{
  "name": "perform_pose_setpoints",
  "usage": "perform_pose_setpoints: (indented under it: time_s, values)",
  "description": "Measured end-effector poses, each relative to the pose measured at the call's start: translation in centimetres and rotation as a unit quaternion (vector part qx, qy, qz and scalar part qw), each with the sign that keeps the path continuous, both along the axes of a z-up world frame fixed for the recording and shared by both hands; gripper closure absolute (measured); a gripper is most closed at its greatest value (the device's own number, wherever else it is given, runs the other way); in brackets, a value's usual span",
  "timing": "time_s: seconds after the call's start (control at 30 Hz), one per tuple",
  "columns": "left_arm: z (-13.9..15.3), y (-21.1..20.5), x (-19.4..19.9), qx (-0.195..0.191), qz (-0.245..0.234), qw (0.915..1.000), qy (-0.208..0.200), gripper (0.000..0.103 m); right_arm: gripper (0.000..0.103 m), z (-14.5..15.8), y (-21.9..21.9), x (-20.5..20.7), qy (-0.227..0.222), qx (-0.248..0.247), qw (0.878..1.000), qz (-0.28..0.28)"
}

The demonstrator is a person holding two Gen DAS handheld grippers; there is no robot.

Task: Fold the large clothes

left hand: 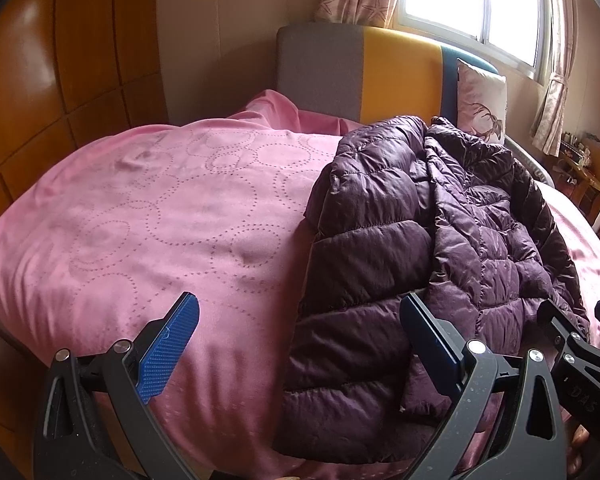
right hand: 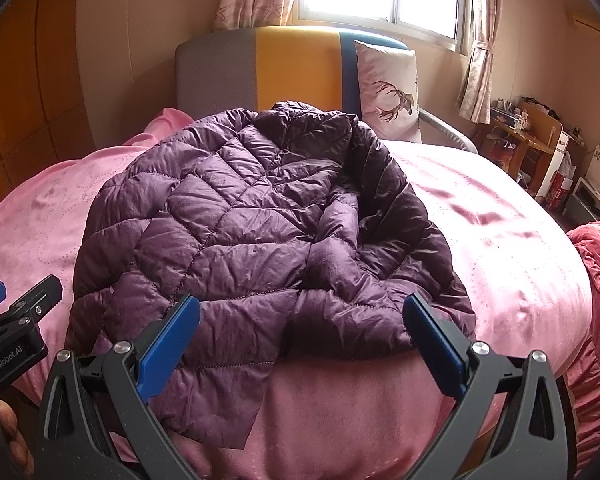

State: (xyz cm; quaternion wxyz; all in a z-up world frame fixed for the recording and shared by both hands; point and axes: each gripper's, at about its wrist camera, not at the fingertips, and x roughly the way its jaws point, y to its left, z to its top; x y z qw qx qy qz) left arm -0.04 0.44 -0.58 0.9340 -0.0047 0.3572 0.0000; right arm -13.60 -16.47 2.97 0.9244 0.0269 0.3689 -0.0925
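Note:
A dark purple quilted puffer jacket (right hand: 240,216) lies spread on a pink bedspread (right hand: 500,240), collar toward the headboard and hem toward me. In the left wrist view the jacket (left hand: 420,240) fills the right half, with pink bedspread (left hand: 140,220) to its left. My left gripper (left hand: 300,312) is open, hovering over the jacket's near left edge with nothing between its fingers. My right gripper (right hand: 302,312) is open too, hanging just above the jacket's hem. Each gripper shows at the edge of the other's view: the right gripper (left hand: 572,320), the left gripper (right hand: 20,296).
A grey, yellow and blue headboard (right hand: 292,68) stands at the far end with a deer-print pillow (right hand: 388,92) against it. Wooden wardrobe panels (left hand: 60,60) line the left. A cluttered desk (right hand: 528,136) sits at the right, and a red ruffled blanket (right hand: 596,264) lies on the bed's right edge.

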Motion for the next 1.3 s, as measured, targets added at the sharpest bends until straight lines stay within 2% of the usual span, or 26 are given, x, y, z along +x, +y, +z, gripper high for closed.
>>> perform_pose_setpoints:
  time_s: [0.37, 0.73, 1.3]
  values:
    - [0.2, 0.1, -0.2, -0.002, -0.001, 1.0000, -0.001, 0.004, 0.002, -0.1, 0.1, -0.4, 0.001, 0.009, 1.000, 0.006]
    - [0.1, 0.7, -0.2, -0.002, 0.006, 1.0000, -0.001, 0.004, 0.002, 0.1, 1.1, -0.8, -0.003, 0.023, 0.999, 0.038]
    - [-0.1, 1.1, -0.3, 0.000, 0.009, 1.0000, 0.001, 0.004, 0.002, 0.3, 1.1, -0.9, -0.008, 0.029, 0.999, 0.044]
